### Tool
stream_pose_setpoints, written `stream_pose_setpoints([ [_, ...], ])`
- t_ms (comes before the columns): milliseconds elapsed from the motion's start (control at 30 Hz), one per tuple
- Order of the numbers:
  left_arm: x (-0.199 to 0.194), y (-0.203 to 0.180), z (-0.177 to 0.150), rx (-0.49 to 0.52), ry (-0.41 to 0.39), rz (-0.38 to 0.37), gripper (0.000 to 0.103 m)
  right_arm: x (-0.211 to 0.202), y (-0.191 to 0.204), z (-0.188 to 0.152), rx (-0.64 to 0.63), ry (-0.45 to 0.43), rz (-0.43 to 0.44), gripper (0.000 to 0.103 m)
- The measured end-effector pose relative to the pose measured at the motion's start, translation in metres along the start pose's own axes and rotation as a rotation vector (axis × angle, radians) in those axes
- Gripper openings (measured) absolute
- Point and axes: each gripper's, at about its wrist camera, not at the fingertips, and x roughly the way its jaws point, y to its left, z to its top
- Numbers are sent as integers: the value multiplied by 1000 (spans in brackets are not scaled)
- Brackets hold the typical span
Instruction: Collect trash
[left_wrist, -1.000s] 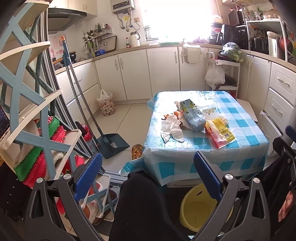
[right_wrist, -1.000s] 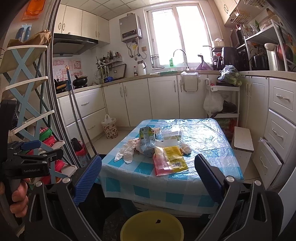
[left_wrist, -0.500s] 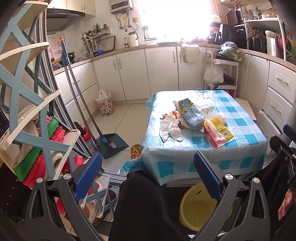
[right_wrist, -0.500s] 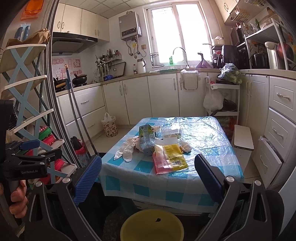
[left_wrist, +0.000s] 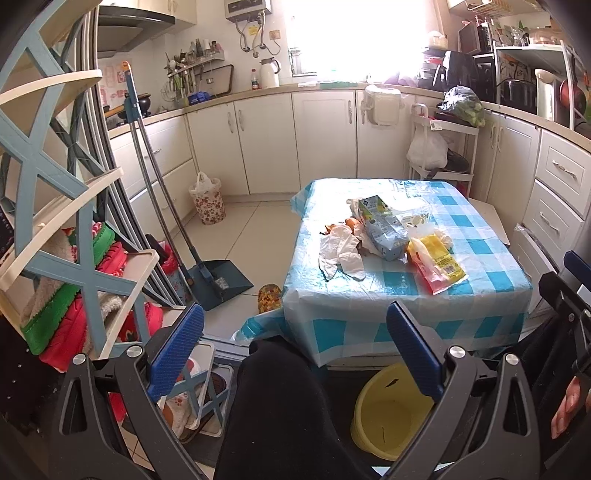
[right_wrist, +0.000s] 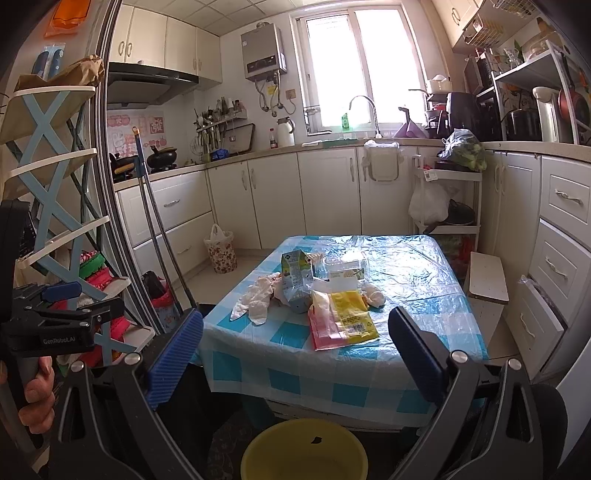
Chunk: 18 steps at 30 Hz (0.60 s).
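Observation:
Trash lies on the low table with a blue checked cloth (left_wrist: 491, 284) (right_wrist: 280, 380): crumpled white tissue (left_wrist: 341, 253) (right_wrist: 255, 299), a blue-green carton (left_wrist: 382, 225) (right_wrist: 295, 280), a yellow and pink packet (left_wrist: 437, 266) (right_wrist: 343, 321), a clear plastic box (right_wrist: 345, 267) and orange peel (left_wrist: 351, 222). A yellow bucket (left_wrist: 388, 410) (right_wrist: 304, 450) stands on the floor under the table's near edge. My left gripper (left_wrist: 295, 347) and right gripper (right_wrist: 295, 350) are both open and empty, held well short of the table, above the bucket.
A blue and cream shoe rack (left_wrist: 74, 229) stands close on the left. A broom and dustpan (left_wrist: 218, 277) lean beside it. A floral bin (left_wrist: 207, 201) stands by the cabinets. A white stool (right_wrist: 485, 277) and drawers (right_wrist: 561, 258) flank the table's right side. My dark knee (left_wrist: 280, 406) is below.
Both views have shifted very slightly; the table sits marginally further away in the left wrist view. Both grippers stay open and empty.

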Motion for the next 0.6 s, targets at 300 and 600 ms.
stream_pose_setpoints([
  [300,3,-4,-1,6,12,-14,96,4,0,0,9,9,-1,96],
  [600,5,-3,-1,-2,14,-15,96,4,-2,0,13,8,1,96],
])
